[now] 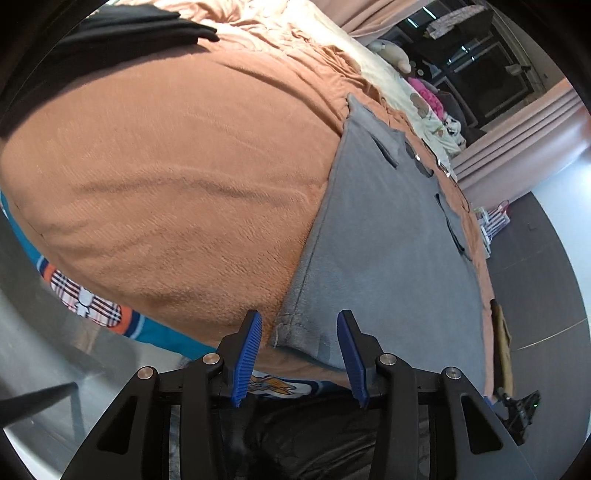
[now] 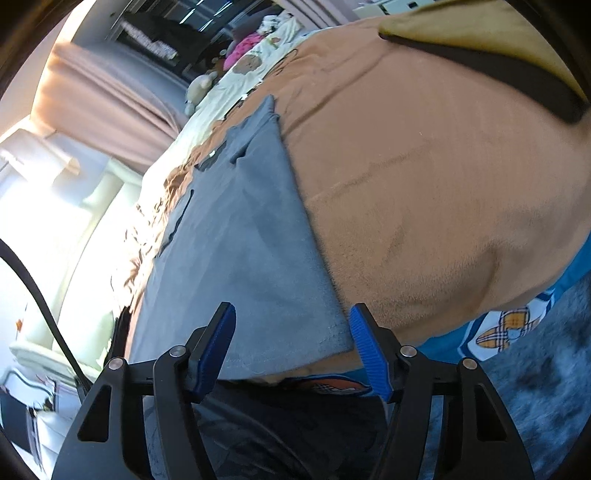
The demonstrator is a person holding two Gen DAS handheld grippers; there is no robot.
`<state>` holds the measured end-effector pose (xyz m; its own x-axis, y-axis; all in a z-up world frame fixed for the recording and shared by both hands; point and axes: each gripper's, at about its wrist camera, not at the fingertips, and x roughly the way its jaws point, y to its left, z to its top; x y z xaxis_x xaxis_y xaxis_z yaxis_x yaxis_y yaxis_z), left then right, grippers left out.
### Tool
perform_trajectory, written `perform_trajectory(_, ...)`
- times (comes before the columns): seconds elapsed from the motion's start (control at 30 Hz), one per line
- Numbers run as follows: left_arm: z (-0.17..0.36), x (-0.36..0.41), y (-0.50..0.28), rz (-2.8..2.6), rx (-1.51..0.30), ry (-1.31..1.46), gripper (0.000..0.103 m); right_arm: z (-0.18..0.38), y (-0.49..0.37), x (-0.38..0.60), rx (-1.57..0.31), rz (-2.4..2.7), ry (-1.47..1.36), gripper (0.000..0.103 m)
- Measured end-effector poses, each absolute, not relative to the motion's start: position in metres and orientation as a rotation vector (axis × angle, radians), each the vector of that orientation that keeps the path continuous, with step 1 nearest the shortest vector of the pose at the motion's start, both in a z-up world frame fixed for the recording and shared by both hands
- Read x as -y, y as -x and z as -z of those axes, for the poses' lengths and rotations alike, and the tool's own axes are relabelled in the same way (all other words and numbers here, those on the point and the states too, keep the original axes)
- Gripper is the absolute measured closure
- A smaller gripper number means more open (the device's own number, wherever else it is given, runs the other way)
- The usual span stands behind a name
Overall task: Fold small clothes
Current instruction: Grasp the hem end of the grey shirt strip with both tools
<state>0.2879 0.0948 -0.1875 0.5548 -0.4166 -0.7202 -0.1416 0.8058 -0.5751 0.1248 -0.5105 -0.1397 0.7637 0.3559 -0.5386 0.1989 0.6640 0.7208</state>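
Fuzzy grey garment [image 1: 388, 229] flat on plush orange blanket [image 1: 177, 184]; left gripper [image 1: 300, 325] and right gripper [image 2: 291, 321] spread — empty.

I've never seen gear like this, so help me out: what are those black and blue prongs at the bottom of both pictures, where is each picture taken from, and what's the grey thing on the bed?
Those prongs are two-finger grippers that a person holds, one in each hand, instead of a robot arm. Each gripper carries a wide-angle camera that looks forward along its fingers, which is why the pictures curve at the edges. One picture comes from the left gripper, the other from the right gripper.

Both look at the same grey garment, spread flat on an orange-brown blanket that covers a bed. The left gripper is at one near corner of the garment's hem, the right gripper at the other.

Both grippers are open and hold nothing. Some dark folded cloth lies further back on the blanket.
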Motion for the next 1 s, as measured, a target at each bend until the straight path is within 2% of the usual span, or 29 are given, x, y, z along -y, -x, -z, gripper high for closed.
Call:
perform_trajectory(0.2,0.19,-0.093,-0.287,0.147,-0.983,0.681,0.059,0.15,-0.118,0.508,-0.694,-0.064,-0.912,0.041)
perform_trajectory(0.3,0.192,-0.095,-0.287,0.131,-0.969,0.714,0.06,0.155,-0.115,0.506,-0.679,-0.064,-0.952,0.051)
perform_trajectory(0.4,0.192,-0.096,-0.288,0.107,-0.959,0.716,0.068,0.159,-0.11,0.506,-0.666,-0.074,-0.976,0.055)
perform_trajectory(0.5,0.192,-0.096,-0.289,0.096,-0.946,0.725,0.071,0.164,-0.107,0.507,-0.673,-0.083,-0.983,0.059)
perform_trajectory(0.7,0.194,-0.097,-0.288,0.095,-0.943,0.751,0.077,0.174,-0.099,0.509,-0.679,-0.111,-1.042,0.059)
perform_trajectory(0.93,0.197,-0.1,-0.287,0.117,-0.941,0.806,0.077,0.186,-0.099,0.504,-0.645,-0.195,-1.128,0.059)
perform_trajectory(1.0,0.196,-0.099,-0.287,0.121,-0.944,0.812,0.077,0.189,-0.1,0.502,-0.628,-0.219,-1.16,0.066)
